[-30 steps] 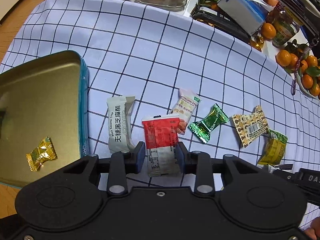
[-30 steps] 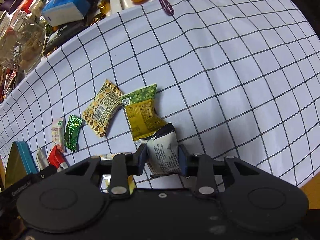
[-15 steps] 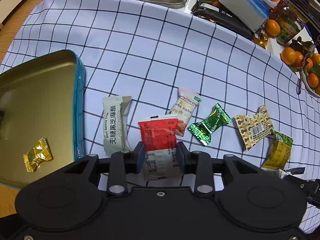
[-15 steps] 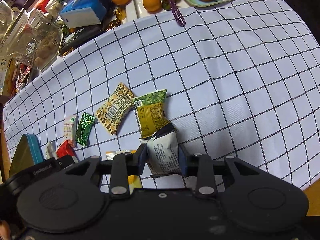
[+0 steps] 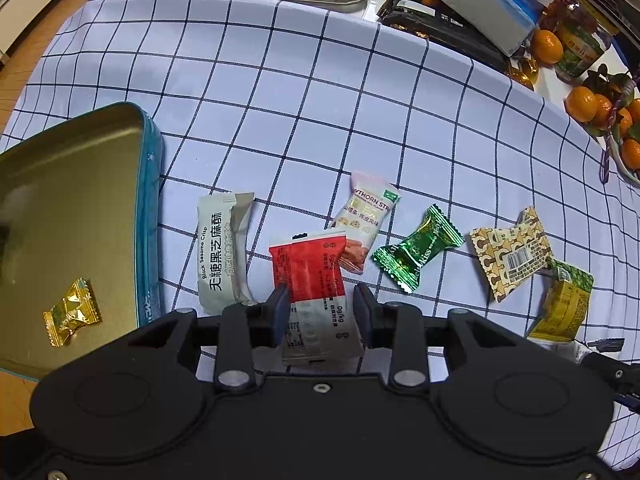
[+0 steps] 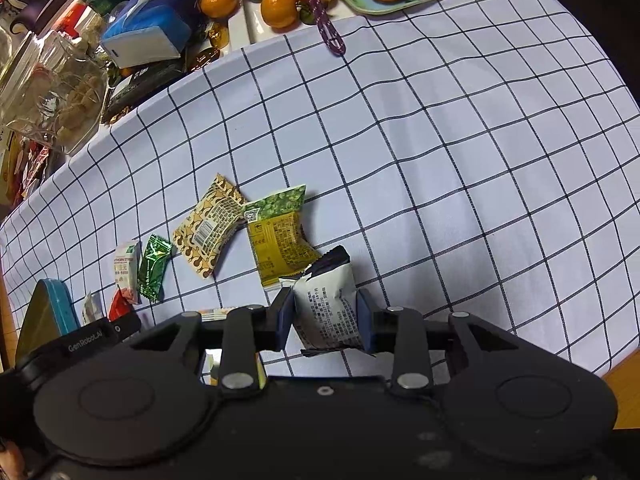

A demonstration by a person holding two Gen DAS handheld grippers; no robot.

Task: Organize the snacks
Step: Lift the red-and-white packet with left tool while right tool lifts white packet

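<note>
Left tongs (image 5: 321, 312) pointing steeply down, jaws just been opening, red-and-white packet (image 5: 312, 280) between them; grip not clear. Right tongs (image 6: 325, 322) clamped on a white packet (image 6: 328, 304). Other snacks strewn across the checked table (image 5: 320, 100). Gold candy (image 5: 72, 312) inside the tin (image 5: 150, 216) at the table's left edge.

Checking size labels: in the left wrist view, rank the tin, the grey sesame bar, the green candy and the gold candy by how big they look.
1. Tin
2. Grey sesame bar
3. Green candy
4. Gold candy, looking only slightly smaller than the green one, so that order is unsure.
</note>
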